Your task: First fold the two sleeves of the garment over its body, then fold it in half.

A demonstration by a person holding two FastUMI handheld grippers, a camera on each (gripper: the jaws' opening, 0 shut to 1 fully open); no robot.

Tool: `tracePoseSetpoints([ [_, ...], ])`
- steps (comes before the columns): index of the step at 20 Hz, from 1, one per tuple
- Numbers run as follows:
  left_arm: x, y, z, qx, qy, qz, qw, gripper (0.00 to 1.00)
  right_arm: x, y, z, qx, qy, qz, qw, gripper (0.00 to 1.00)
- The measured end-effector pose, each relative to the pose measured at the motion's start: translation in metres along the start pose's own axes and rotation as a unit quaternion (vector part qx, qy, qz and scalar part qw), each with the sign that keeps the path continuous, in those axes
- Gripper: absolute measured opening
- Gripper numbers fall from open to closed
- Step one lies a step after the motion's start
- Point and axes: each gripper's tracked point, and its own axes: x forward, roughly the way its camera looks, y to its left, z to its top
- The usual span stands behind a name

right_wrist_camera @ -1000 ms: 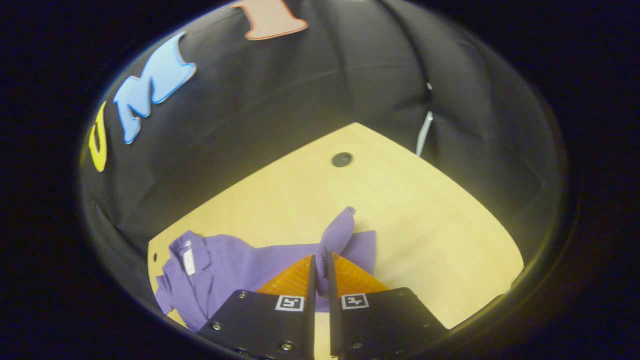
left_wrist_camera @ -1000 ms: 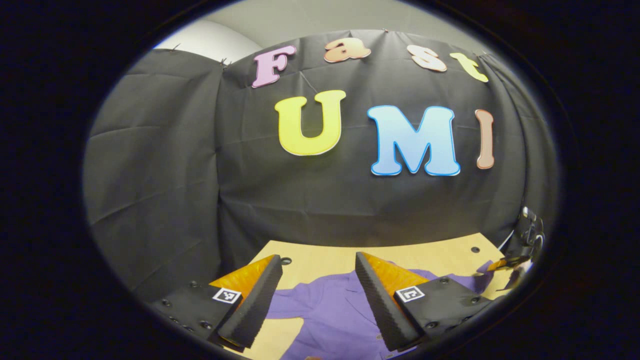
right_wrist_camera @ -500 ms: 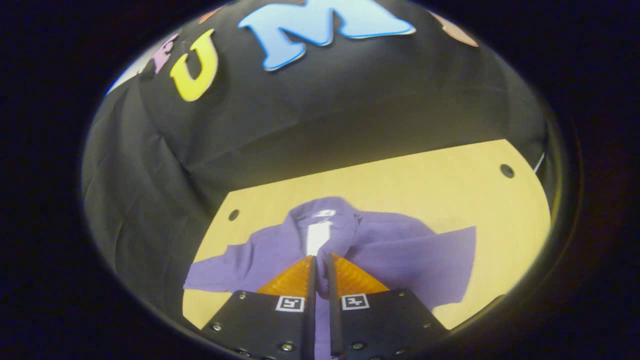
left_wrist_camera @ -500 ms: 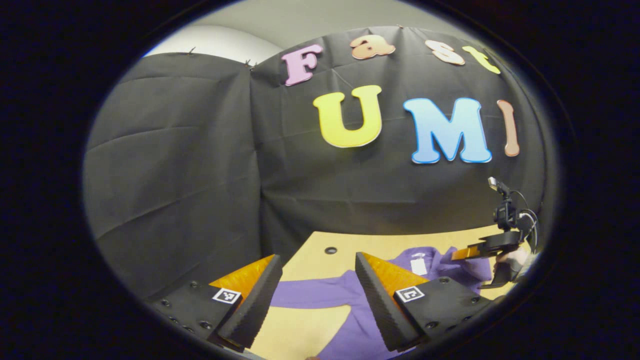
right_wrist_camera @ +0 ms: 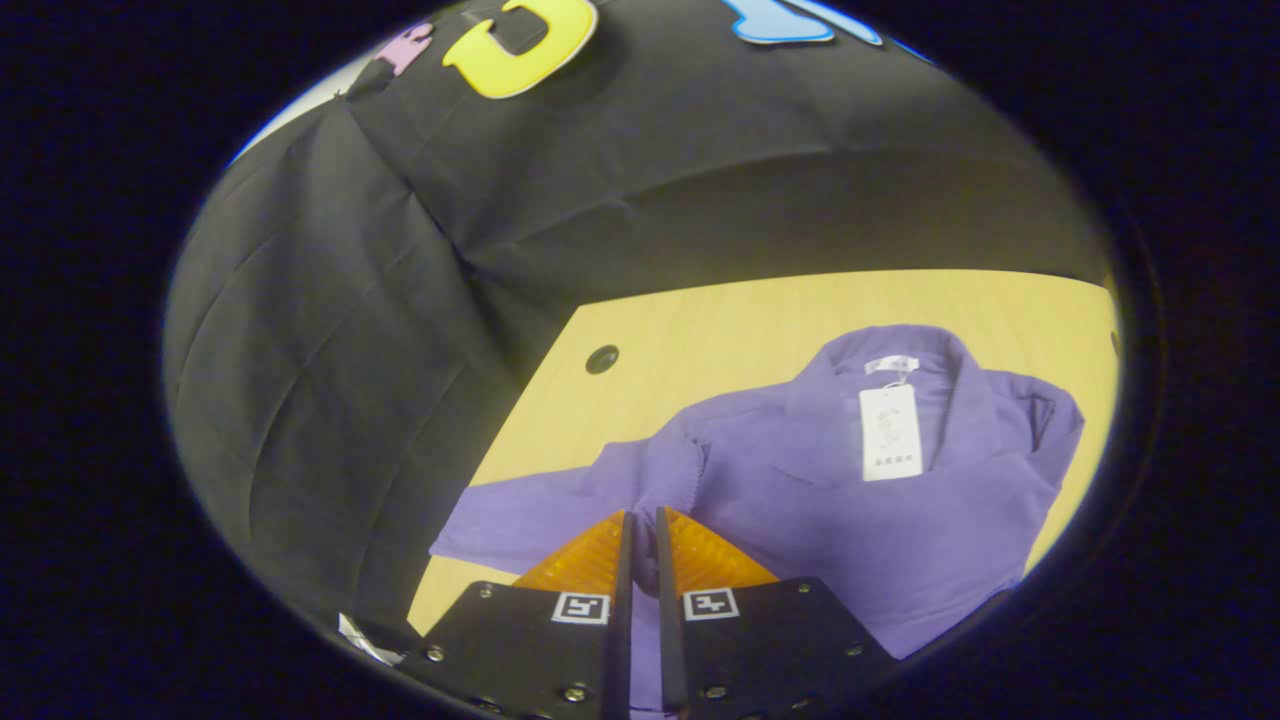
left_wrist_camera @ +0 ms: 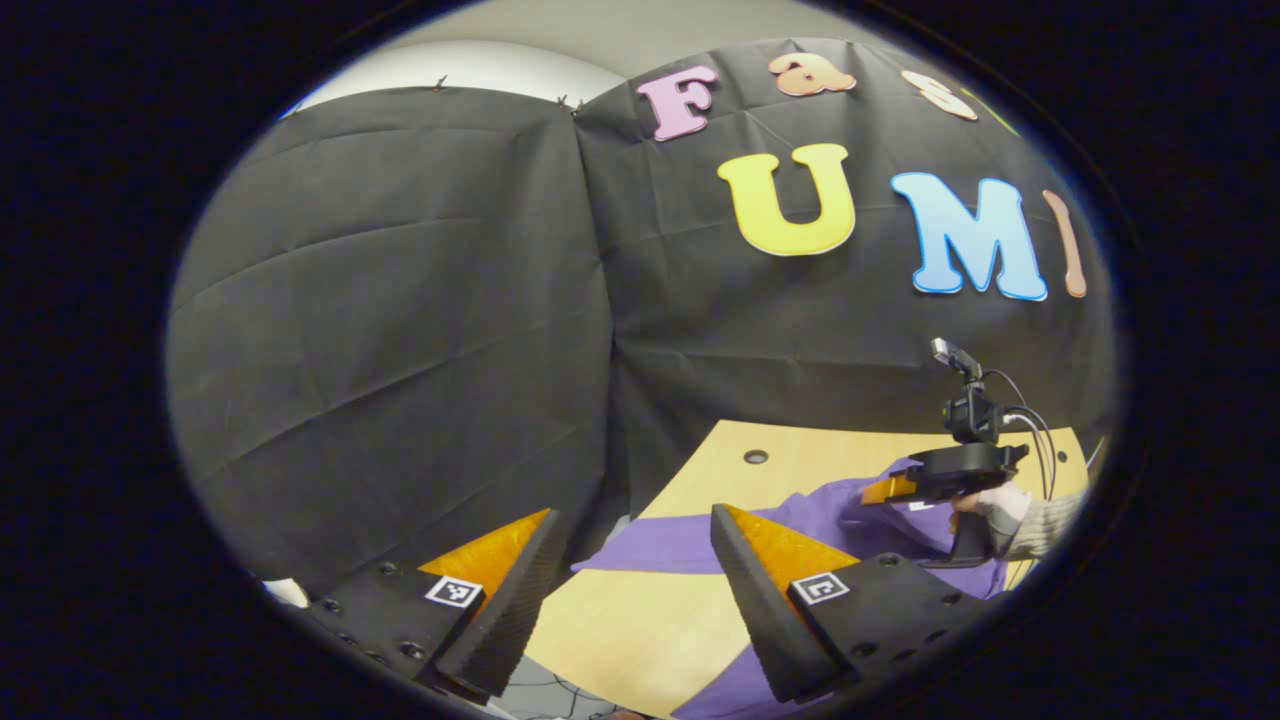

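Right gripper [right_wrist_camera: 640, 530] pinched tight on a purple sleeve [right_wrist_camera: 668, 470] over the garment [right_wrist_camera: 880, 510], which lies on the wood table [right_wrist_camera: 700, 330] toward 3 o'clock. Left gripper [left_wrist_camera: 635, 575] gapes wide, nothing between fingers, garment at 4 o'clock.

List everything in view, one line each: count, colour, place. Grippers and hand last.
shirt: one, purple, spread on the table, one sleeve pinched and carried over the body.
tag: one, white, at the shirt's collar.
table: one, light wood, under the shirt.
left gripper: one, black and orange, open above the table's edge.
right gripper: one, black and orange, shut on the sleeve.
hand: one, holding the right gripper's handle.
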Motion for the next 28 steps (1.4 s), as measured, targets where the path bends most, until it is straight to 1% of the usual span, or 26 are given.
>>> tracePoseSetpoints([
  [2, -0.003, 0.013, -0.005, 0.003, 0.006, 0.012, 1.0, 0.94, 0.019, 0.008, -0.011, -0.007, 0.015, -0.001, 1.0, 0.12],
  [3, -0.005, 0.02, -0.008, 0.004, 0.009, 0.018, 1.0, 0.94, 0.027, 0.01, -0.014, -0.007, 0.022, -0.001, 1.0, 0.08],
  [4, -0.006, 0.027, -0.013, 0.006, 0.013, 0.022, 1.0, 0.96, 0.035, 0.009, -0.019, -0.008, 0.027, -0.003, 1.0, 0.12],
  [5, -0.008, 0.033, -0.016, 0.006, 0.016, 0.026, 1.0, 0.96, 0.043, 0.008, -0.024, -0.01, 0.032, -0.006, 0.999, 0.12],
  [6, -0.008, 0.037, -0.018, 0.006, 0.02, 0.03, 0.999, 0.99, 0.048, 0.008, -0.029, -0.01, 0.037, -0.01, 0.999, 0.12],
  [9, -0.007, 0.046, -0.024, 0.004, 0.027, 0.037, 0.999, 0.99, 0.058, 0.01, -0.035, -0.012, 0.044, -0.019, 0.999, 0.12],
  [13, 0.0, 0.044, -0.025, 0.0, 0.029, 0.032, 0.999, 0.99, 0.056, 0.015, -0.035, -0.022, 0.042, -0.023, 0.999, 0.12],
  [17, 0.011, 0.031, -0.024, 0.001, 0.025, 0.014, 1.0, 0.99, 0.049, 0.017, -0.028, -0.031, 0.038, -0.027, 0.998, 0.12],
  [19, 0.018, 0.027, -0.024, 0.005, 0.023, 0.007, 1.0, 0.99, 0.044, 0.02, -0.026, -0.032, 0.033, -0.023, 0.999, 0.12],
  [20, 0.023, 0.028, -0.026, 0.006, 0.021, 0.002, 1.0, 0.99, 0.039, 0.021, -0.022, -0.035, 0.03, -0.021, 0.999, 0.16],
  [21, 0.029, 0.027, -0.027, 0.007, 0.021, -0.002, 1.0, 0.99, 0.03, 0.019, -0.021, -0.038, 0.026, -0.018, 0.999, 0.16],
  [22, 0.037, 0.022, -0.027, 0.009, 0.021, -0.007, 1.0, 0.99, 0.018, 0.021, -0.018, -0.042, 0.02, -0.015, 0.999, 0.12],
  [24, 0.058, 0.013, -0.03, 0.011, 0.023, -0.017, 1.0, 0.99, -0.003, 0.016, -0.011, -0.047, 0.004, -0.008, 0.999, 0.12],
  [25, 0.07, 0.01, -0.032, 0.011, 0.025, -0.023, 0.999, 0.99, -0.016, 0.018, -0.008, -0.049, -0.004, -0.005, 0.999, 0.16],
  [26, 0.082, 0.008, -0.034, 0.01, 0.027, -0.029, 0.999, 0.99, -0.03, 0.018, -0.004, -0.05, -0.013, -0.003, 0.999, 0.12],
  [28, 0.106, 0.001, -0.042, 0.009, 0.033, -0.04, 0.999, 0.99, -0.058, 0.016, 0.004, -0.047, -0.031, -0.002, 0.998, 0.12],
])
